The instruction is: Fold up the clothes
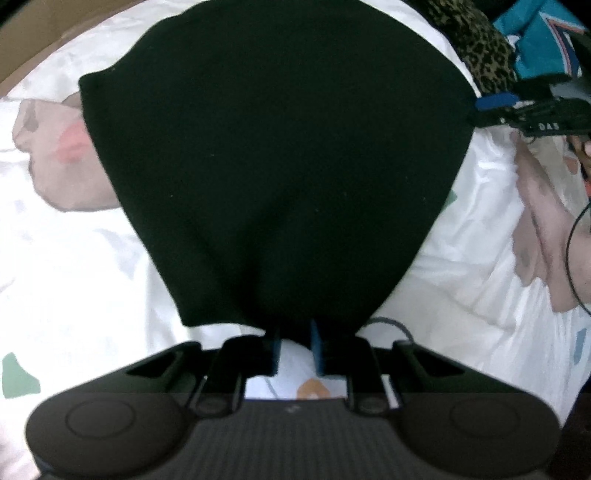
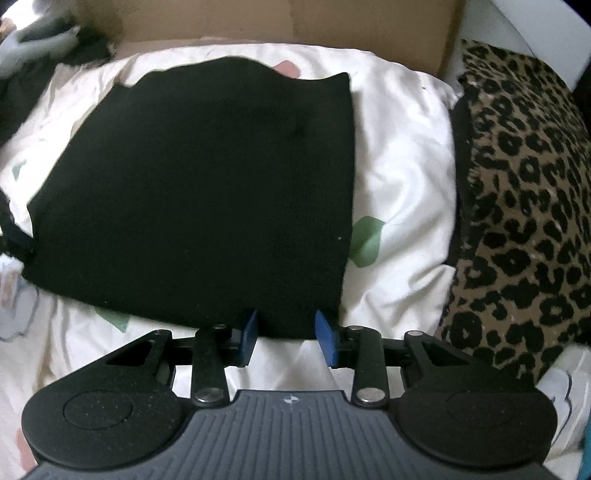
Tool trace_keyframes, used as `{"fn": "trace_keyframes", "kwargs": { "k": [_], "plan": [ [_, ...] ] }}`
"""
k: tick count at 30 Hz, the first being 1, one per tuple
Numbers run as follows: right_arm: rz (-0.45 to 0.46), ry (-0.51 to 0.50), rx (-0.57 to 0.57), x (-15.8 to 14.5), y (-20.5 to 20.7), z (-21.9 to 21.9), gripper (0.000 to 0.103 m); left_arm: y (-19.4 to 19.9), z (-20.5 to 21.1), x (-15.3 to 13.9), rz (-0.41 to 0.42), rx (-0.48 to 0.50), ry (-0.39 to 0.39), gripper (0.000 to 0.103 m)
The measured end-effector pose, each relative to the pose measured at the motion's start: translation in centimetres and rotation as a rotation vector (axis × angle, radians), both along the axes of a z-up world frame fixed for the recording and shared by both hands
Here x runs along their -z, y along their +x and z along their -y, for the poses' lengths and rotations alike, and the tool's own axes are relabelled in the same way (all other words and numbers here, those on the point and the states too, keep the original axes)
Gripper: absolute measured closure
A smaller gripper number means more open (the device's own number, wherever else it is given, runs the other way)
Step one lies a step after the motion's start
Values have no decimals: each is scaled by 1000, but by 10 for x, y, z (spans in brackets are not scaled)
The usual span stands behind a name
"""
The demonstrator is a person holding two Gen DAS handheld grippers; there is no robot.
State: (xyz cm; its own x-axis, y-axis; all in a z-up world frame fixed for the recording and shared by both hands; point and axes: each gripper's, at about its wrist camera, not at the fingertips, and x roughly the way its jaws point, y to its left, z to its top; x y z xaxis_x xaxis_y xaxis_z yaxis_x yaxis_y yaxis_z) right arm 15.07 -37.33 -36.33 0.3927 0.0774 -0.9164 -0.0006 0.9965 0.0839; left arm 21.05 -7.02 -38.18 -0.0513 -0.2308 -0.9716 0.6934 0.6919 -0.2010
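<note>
Black knit garment (image 1: 280,166), flat rectangular panel, spread on white printed bed sheet (image 1: 92,277); leopard-print fabric (image 2: 524,206) just beside it on the right, teal garment (image 1: 535,40) further off, brown cardboard box wall (image 2: 258,22) behind.

Left claw (image 1: 297,345) at near hem, blue pads (image 1: 317,347) narrowly apart with cloth edge at the tips; gap visible behind the tips, so cannot tell whether clenched on hem or only straddling it.

Right claw (image 2: 290,332) at the garment's near right corner, jaws apart, corner edge lying between them, pads not pressing: released.

Handling, judged: light, soft, limp; no stiffness, will drape and sag from any held point. Ribbed knit probably grippy, not slippery; not fragile. Likely to drag on the loose sheet and pull it along.

Best hold: two near corners at the hem, both layers pinched, then lifted evenly to carry the edge over toward the far side.
</note>
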Motion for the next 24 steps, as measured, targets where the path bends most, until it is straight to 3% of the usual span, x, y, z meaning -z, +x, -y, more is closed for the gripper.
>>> {"fn": "trace_keyframes", "kwargs": {
  "k": [5, 11, 17, 24],
  "plan": [
    [-17, 140, 119, -1, -8, 24, 61, 12, -6, -6, -71, -76, -38, 83],
    [-39, 345, 296, 20, -17, 57, 61, 10, -5, 11, -173, -146, -34, 75],
    [-31, 535, 430, 35, -23, 79, 60, 9, -8, 22, -223, -217, -48, 72],
    [-41, 890, 649, 77, -37, 97, 61, 9, -11, 26, -250, -273, -70, 72]
  ]
}}
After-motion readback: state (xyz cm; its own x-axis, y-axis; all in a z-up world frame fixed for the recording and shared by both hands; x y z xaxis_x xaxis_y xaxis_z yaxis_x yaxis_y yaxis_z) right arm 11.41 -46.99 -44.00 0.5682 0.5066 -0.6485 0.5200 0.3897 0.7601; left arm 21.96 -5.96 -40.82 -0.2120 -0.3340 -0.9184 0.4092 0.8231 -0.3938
